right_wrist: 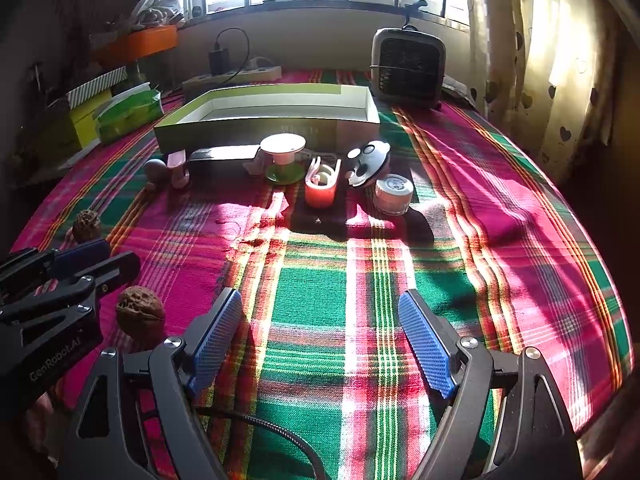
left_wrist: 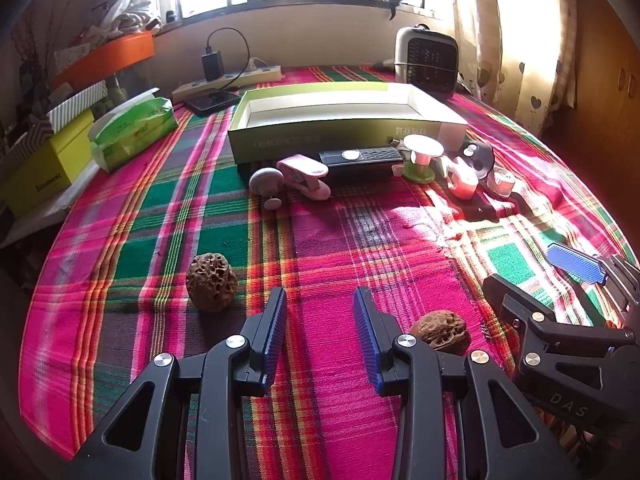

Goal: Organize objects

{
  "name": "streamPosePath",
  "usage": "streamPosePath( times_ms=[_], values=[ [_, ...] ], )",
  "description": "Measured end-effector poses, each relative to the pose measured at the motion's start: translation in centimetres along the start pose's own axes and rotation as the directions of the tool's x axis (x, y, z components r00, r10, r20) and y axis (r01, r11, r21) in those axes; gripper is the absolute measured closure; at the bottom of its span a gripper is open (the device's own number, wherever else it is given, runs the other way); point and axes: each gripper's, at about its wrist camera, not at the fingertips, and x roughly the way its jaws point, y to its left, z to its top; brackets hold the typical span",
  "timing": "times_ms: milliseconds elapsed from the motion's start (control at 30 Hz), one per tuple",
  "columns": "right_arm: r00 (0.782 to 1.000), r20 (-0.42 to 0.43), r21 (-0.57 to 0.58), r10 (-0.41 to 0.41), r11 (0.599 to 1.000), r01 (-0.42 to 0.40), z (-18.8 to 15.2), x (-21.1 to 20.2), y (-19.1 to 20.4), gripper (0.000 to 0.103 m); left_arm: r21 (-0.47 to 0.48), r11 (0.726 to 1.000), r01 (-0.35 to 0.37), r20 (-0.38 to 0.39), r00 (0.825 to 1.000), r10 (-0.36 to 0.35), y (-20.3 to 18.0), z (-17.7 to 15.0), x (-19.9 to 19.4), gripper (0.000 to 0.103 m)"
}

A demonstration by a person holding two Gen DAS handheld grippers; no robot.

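Walnuts lie near you on the plaid cloth: one [left_wrist: 440, 331] just right of your left gripper [left_wrist: 320, 336], another [left_wrist: 211, 281] further left. The green box [left_wrist: 344, 132] sits far back. Your left jaws stand partly open and empty, your right gripper [right_wrist: 320, 336] wide and empty. Round shells may roll away if a pad nudges one off-centre.

A pink, green and red plaid tablecloth [right_wrist: 320, 300] carries two brown wrinkled walnuts [left_wrist: 211, 281], a lime-green box with white inside [left_wrist: 328, 120], a black remote [left_wrist: 362, 157] and a pink clip [left_wrist: 306, 176].
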Motion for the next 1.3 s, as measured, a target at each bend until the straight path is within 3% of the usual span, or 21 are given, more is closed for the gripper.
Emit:
streamPosePath(
  times_ms=[1300],
  values=[
    [0.998,0.012,-0.011,0.054,0.999,-0.053,-0.5,-1.2,-0.1,0.022,0.033,0.999,0.024,-0.013,1.0,-0.023,0.5,-0.9,-0.9,0.07]
  ],
)
